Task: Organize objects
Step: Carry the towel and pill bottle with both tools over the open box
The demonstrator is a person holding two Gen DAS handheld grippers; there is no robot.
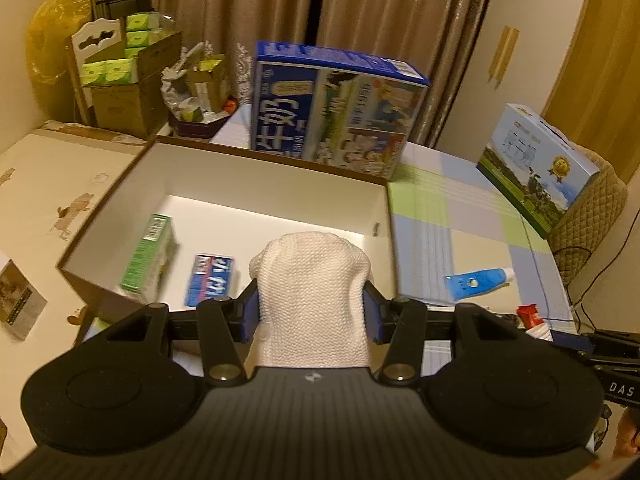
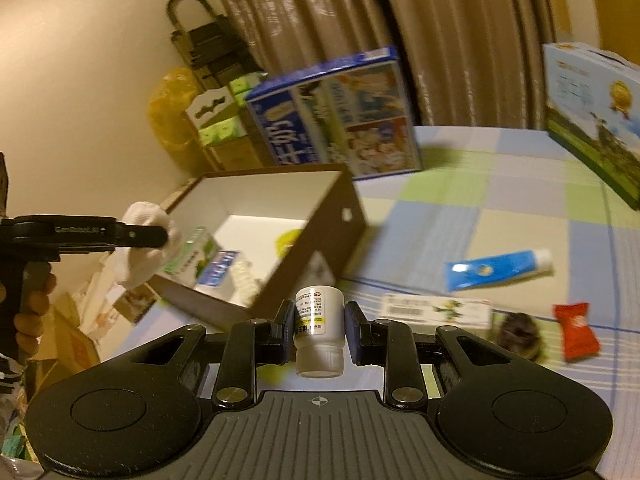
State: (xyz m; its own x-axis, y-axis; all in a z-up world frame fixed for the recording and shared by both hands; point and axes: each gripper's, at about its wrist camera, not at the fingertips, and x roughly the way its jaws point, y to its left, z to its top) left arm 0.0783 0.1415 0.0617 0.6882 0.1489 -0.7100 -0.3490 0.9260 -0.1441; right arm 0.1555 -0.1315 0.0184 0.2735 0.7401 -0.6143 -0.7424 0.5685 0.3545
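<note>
My left gripper [image 1: 310,312] is shut on a white knitted cloth bundle [image 1: 312,280], held over the near edge of an open brown box [image 1: 384,216] with a white inside. A green carton [image 1: 150,258] and a small blue carton [image 1: 210,286] lie in that box. My right gripper [image 2: 319,328] is shut on a small white pill bottle [image 2: 319,316], cap toward the camera, just right of the box's [image 2: 320,232] near corner. In the right wrist view the left gripper [image 2: 132,236] and its cloth [image 2: 146,248] hang over the box's left side.
A blue tube [image 2: 500,269], a flat medicine box [image 2: 436,310], a red packet [image 2: 576,330] and a dark round item [image 2: 520,334] lie on the checked tablecloth [image 2: 500,184]. A large blue milk carton [image 1: 336,108] stands behind the box. Another carton [image 1: 540,168] stands at the right.
</note>
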